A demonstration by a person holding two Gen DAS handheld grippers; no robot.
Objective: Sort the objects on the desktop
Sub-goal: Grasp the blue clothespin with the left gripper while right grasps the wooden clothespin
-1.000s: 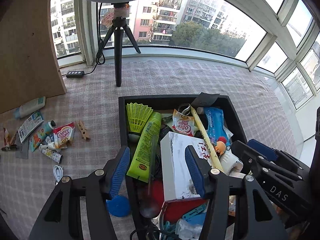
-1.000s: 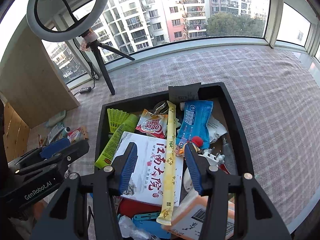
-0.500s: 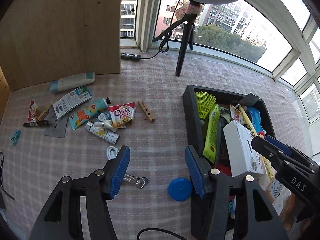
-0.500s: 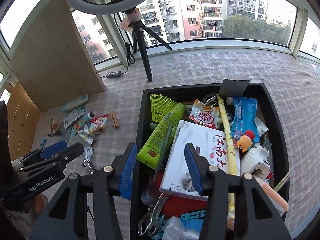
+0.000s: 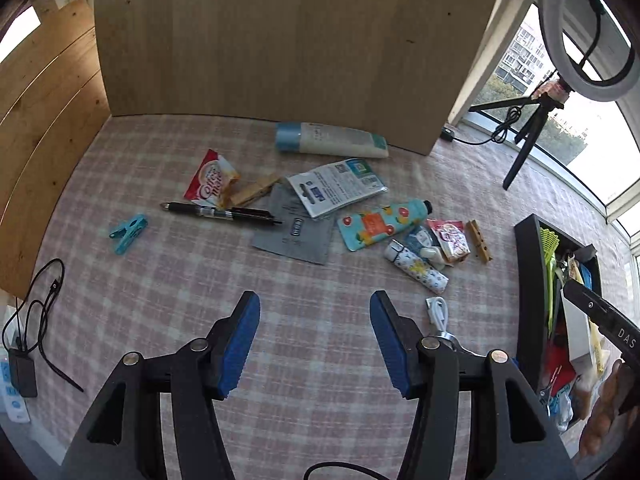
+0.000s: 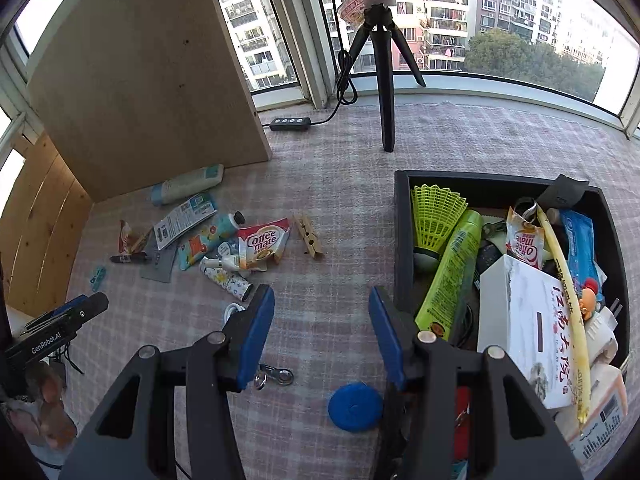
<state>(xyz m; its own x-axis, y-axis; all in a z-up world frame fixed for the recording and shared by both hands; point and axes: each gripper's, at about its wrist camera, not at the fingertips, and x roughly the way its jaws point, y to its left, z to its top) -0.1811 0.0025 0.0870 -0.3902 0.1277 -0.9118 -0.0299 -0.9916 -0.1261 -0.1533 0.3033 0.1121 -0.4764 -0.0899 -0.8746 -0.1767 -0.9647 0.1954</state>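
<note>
Jaws wide, empty on both: my left gripper (image 5: 314, 344) tilts down over bare cloth (image 5: 320, 280), right gripper (image 6: 320, 340) beside bin (image 6: 402, 240).

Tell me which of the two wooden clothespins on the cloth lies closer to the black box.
The lone clothespin right of the Coffee mate sachet, nearest the black box. The other clothespin lies far left by the pen.
</note>
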